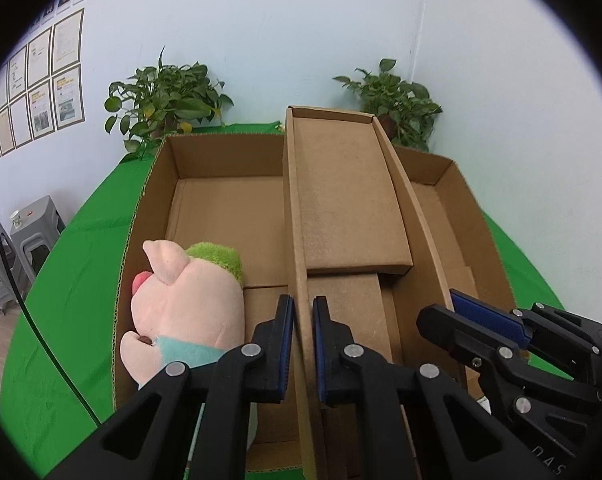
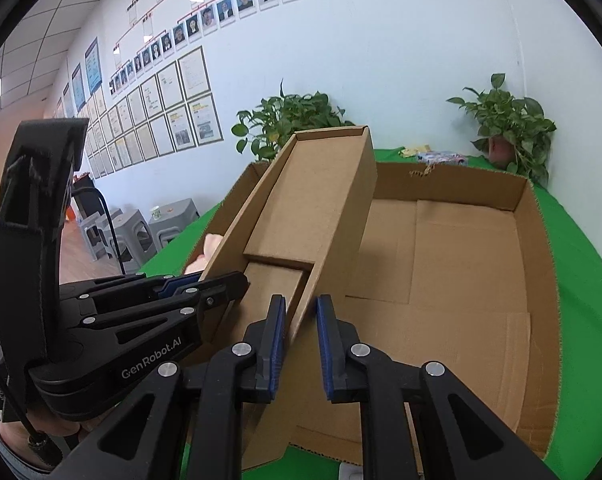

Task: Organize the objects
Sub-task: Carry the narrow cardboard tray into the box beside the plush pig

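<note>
A table covered in bright green cloth (image 1: 81,264) carries a big open cardboard box (image 1: 149,200). Over the box sits a narrow cardboard tray (image 1: 341,184), tilted with its far end raised, running from six toward twelve o'clock in the left wrist view. The left gripper (image 1: 303,344) is clamped tight on the tray's left side wall, its blue pads pressed to the thin cardboard. The right gripper (image 2: 301,344) pinches the tray's right side wall the same way, nearly fully closed; in the left view it shows at four o'clock.

A pink stuffed pig (image 1: 189,312) with a green cap lies on the floor of the big box at eight o'clock from the tray, just beside the left gripper. The part of the big box at three o'clock of the tray shows only its bare cardboard floor (image 2: 461,264).

The room has pale walls. Two leafy potted plants (image 1: 165,100) (image 1: 397,100) stand at the table's far edge, at eleven and one o'clock. Framed papers and a row of portrait photos (image 2: 173,92) cover the wall at ten o'clock. Grey plastic stools (image 2: 173,220), one with a paper cup on it, stand on the floor beside the table.
</note>
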The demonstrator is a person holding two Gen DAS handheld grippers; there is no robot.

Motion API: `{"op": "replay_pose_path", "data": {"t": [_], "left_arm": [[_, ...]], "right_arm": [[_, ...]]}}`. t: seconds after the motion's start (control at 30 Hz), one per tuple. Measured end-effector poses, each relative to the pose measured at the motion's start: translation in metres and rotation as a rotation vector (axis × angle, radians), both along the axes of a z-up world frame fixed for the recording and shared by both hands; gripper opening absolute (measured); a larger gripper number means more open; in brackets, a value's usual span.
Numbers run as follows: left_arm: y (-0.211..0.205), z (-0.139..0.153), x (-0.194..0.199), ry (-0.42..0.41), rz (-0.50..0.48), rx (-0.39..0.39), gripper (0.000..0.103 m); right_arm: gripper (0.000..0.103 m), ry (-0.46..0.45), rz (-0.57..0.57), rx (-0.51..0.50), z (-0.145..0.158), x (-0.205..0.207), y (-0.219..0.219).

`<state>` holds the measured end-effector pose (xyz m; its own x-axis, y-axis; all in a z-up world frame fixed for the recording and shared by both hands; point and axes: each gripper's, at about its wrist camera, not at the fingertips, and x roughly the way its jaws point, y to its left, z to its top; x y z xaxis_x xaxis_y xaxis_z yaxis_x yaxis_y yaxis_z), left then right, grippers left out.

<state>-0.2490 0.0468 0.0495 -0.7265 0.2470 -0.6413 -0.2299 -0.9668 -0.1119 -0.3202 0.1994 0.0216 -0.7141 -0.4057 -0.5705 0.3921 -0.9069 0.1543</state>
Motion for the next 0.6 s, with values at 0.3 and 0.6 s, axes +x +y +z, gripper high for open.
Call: {"op": "replay_pose_path", "data": {"t": [0.3, 0.6], "left_arm": [[0.001, -0.03, -0.019, -0.057, 0.032, -0.042, 0.009], [-0.001, -0.053, -0.027, -0.102, 0.045, -0.078, 0.01]], "right_arm": [[0.014, -0.076, 0.027, -0.028, -0.045, -0.055, -0.003], [0.013, -0.125, 0.034, -0.033, -0.083, -0.079, -0.002]]}}
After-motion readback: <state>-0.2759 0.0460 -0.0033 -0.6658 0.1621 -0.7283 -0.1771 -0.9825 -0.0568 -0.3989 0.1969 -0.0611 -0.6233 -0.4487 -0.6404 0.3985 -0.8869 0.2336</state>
